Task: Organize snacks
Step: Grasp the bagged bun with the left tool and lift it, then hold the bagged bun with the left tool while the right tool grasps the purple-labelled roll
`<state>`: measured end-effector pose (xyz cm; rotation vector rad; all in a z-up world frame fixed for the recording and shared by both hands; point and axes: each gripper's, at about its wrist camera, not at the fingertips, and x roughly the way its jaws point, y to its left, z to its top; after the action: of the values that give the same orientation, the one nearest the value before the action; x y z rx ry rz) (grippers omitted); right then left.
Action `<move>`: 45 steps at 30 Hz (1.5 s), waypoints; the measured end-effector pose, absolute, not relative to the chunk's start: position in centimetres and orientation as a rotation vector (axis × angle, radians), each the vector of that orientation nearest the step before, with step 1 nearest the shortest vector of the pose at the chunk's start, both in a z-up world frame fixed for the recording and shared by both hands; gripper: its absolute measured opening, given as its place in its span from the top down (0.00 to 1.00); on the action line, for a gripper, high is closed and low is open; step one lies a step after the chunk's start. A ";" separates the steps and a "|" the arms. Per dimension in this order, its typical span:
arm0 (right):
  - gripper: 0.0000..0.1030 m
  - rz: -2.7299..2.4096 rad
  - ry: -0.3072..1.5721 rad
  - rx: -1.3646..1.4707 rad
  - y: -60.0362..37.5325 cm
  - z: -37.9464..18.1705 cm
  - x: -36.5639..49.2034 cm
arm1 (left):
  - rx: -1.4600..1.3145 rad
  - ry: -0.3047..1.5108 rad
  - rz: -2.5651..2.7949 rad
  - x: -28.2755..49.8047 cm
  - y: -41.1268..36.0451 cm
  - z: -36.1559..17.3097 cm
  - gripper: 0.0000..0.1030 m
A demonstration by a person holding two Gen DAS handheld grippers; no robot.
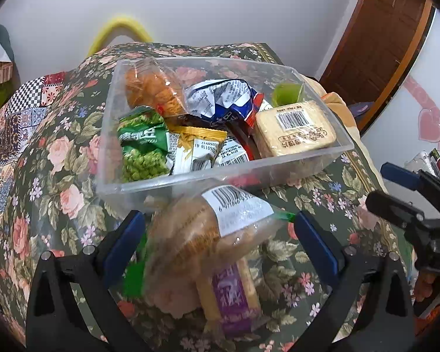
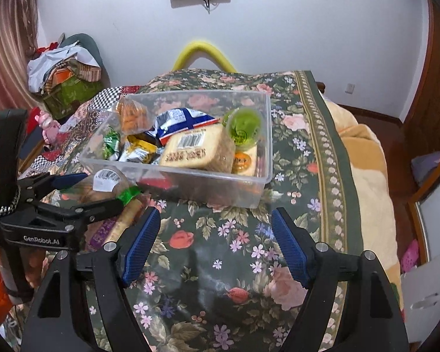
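Left wrist view: blurred bread bag (image 1: 208,243) lies between the left gripper (image 1: 218,234) fingers, spread wide, untouched, partly hiding the clear bin (image 1: 228,173). Right gripper (image 2: 215,246) fingers stand apart, empty, over open tablecloth (image 2: 208,264) near the bin's front edge.

White walls (image 2: 278,29), brown wooden door (image 1: 375,44)

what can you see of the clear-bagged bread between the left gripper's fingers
The bagged bread is a pale brown loaf in a clear, shiny wrapper with a white barcode label and a green tie end. It lies on the floral cloth just in front of the clear bin, over a purple and yellow packet. The left gripper straddles it, pads apart from it.
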<state>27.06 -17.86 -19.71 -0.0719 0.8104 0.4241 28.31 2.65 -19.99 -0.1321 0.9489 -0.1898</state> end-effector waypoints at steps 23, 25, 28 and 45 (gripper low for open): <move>0.27 0.490 0.875 -0.085 -13.8 -21.1 26.0 | -0.093 0.861 -0.162 22.2 7.0 -18.7 0.46; 0.27 0.504 0.878 -0.096 -12.7 -21.3 25.8 | -0.092 0.846 -0.138 21.2 8.1 -18.3 0.47; 0.27 0.533 0.896 -0.115 -10.4 -21.9 25.8 | -0.089 0.823 -0.098 19.6 9.8 -17.8 0.47; 0.53 0.541 1.019 -0.172 -5.1 -26.1 27.6 | -0.163 0.846 -0.098 17.5 12.9 -19.3 0.46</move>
<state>27.59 -5.06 -26.07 -0.1722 1.0189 0.5412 17.53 12.94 -19.35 -0.1626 0.8459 -0.0980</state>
